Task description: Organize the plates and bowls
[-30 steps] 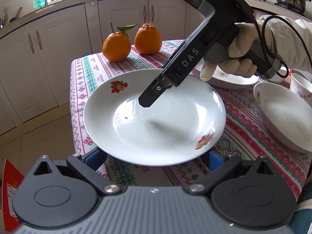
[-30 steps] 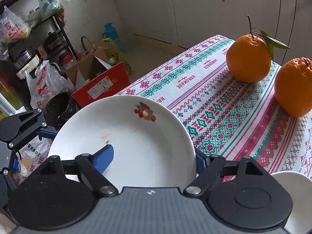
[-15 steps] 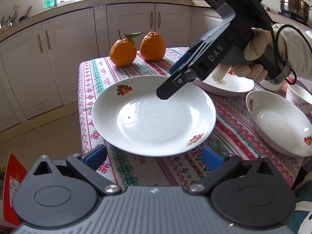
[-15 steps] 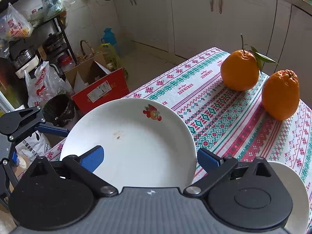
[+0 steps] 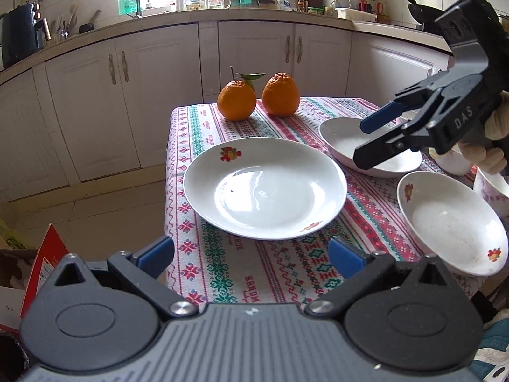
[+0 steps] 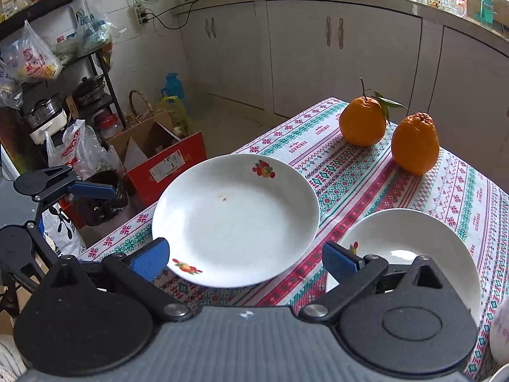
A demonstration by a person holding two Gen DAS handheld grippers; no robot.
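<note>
A large white plate (image 5: pixel 264 187) with fruit prints lies on the patterned tablecloth (image 5: pixel 222 273) near the table's left edge; it also shows in the right wrist view (image 6: pixel 235 219). Two white bowls stand right of it: a far one (image 5: pixel 343 140) and a near one (image 5: pixel 451 222). One bowl shows in the right wrist view (image 6: pixel 413 248). My left gripper (image 5: pixel 251 254) is open and empty, held back from the plate's near rim. My right gripper (image 5: pixel 366 140) is open and empty above the far bowl; in its own view (image 6: pixel 245 258) it hovers over the plate's edge.
Two oranges (image 5: pixel 259 97) sit at the far end of the table. A floral cup (image 5: pixel 493 187) stands at the right edge. White cabinets (image 5: pixel 159 95) line the back wall. A red box (image 6: pixel 165 172) and bags sit on the floor beside the table.
Both grippers have drawn back from the plate. The right gripper lifted off the plate's middle and moved right, over the far bowl. The plate lies flat on the cloth.
</note>
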